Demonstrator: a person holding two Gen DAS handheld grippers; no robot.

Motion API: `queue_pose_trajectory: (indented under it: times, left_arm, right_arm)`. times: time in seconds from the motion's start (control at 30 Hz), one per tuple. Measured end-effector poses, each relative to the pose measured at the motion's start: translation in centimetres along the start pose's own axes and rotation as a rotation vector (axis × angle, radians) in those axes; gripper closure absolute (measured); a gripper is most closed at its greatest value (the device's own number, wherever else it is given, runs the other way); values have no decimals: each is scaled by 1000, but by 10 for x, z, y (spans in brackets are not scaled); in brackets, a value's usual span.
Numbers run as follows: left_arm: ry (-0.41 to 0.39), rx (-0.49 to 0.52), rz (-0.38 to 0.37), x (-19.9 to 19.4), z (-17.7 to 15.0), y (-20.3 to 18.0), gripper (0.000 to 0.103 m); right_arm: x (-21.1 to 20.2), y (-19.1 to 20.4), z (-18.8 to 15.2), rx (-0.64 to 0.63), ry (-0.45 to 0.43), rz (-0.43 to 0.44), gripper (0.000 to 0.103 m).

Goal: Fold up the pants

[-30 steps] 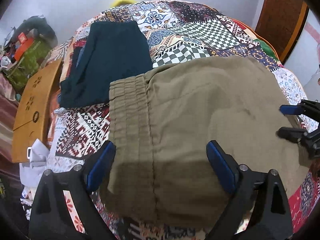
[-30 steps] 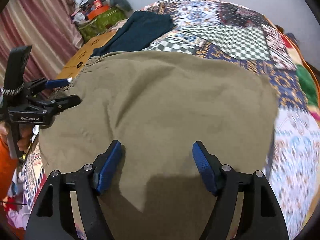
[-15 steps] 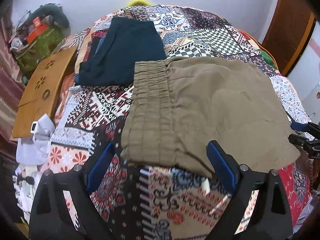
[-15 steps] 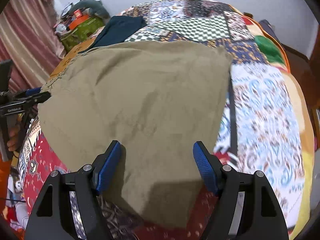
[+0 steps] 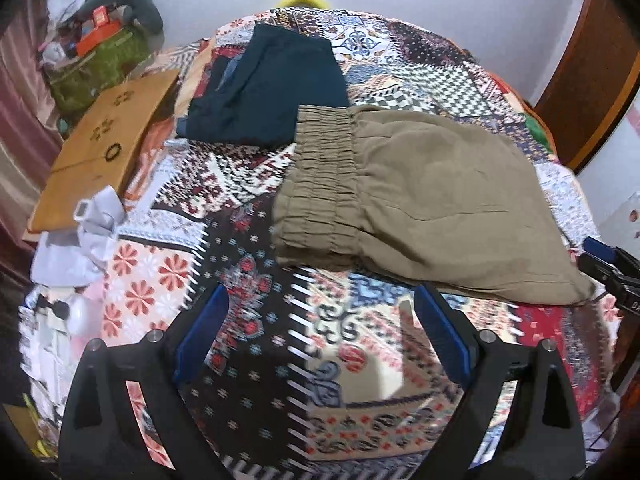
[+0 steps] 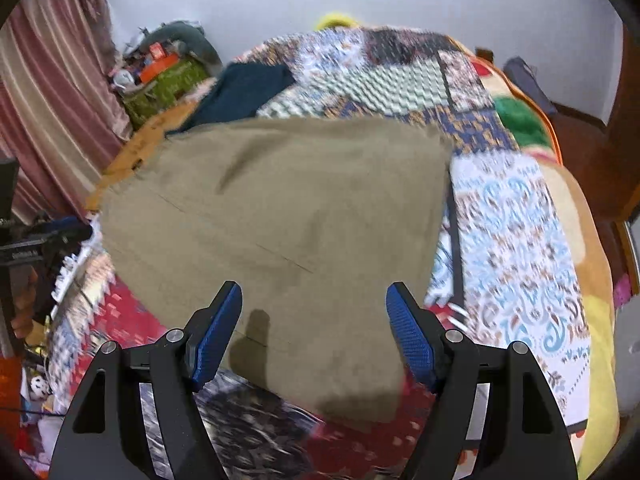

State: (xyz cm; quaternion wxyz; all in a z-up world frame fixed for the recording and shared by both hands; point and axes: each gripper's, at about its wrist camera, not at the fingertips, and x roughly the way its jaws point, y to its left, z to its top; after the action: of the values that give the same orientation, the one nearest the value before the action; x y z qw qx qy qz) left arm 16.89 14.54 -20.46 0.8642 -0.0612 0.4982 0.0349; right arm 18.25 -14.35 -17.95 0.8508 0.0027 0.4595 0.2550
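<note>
**Desk:** Pants (image 5: 420, 200) first. Where do they lie?

**Operator:** Khaki, folded into a broad flat slab on the patchwork bedspread (image 5: 248, 352), elastic waistband (image 5: 320, 184) toward my left side, the leg end running out to my right. Just beyond the waistband sits a folded dark teal garment (image 5: 264, 92); I cannot tell whether the two touch. A wooden board (image 5: 104, 144) lies at the bed's left edge, with crumpled white cloth (image 5: 88, 232) near it.

**Desk:** And your tools?

**Operator:** I have the left gripper (image 5: 320, 344) hovering over bare quilt, short of the near edge, its jaws spread wide and holding nothing. The right gripper (image 6: 314, 332) hangs above the leg end (image 6: 352, 380), jaws likewise parted, empty. In the right view the frame is blurred, so I cannot say how neat the far edges are.

**Desk:** What does the next move call for?

**Operator:** By my judgement, one more fold may remain. I would take both layers at each near corner together, pinching deep enough that the lower layer does not slip, lift evenly, and lay the edge square to the waistband without dragging the quilt.
</note>
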Motion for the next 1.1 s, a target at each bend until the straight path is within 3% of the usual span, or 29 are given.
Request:
queue_pose_trajectory:
  times: [0.17, 0.27, 0.3, 0.53, 0.63, 0.77, 0.9, 0.97, 1.0, 1.07, 1.1]
  left_arm:
    - [58, -54, -113, 12, -2, -7, 9]
    - [102, -128, -226, 23, -4, -6, 7]
    - [95, -142, -233, 23, -3, -5, 7]
    - [100, -238, -374, 31, 7, 4, 2]
    - [110, -280, -400, 42, 15, 10, 2]
    - [116, -294, -400, 62, 29, 13, 2]
    - [117, -287, -329, 73, 41, 10, 4]
    - [101, -263, -237, 72, 44, 7, 23]
    - [91, -258, -214, 71, 44, 9, 28]
    - [62, -260, -201, 66, 43, 12, 45]
    - [40, -254, -192, 60, 42, 13, 49]
  right_arm:
    - [11, 31, 10, -94, -31, 4, 32]
    - [27, 40, 10, -134, -10, -10, 32]
    - [33, 41, 8, -139, 9, -13, 32]
    - [40, 23, 1, -48, 60, 72, 27]
    - [40, 25, -3, -43, 64, 87, 27]
    - [39, 26, -4, -38, 65, 95, 27]
    - [40, 23, -4, -25, 64, 108, 27]
    - [39, 22, -4, -21, 64, 112, 27]
    - [39, 22, -3, -19, 63, 112, 27]
    - [38, 21, -3, -13, 61, 110, 27]
    - [36, 20, -4, -9, 60, 107, 27]
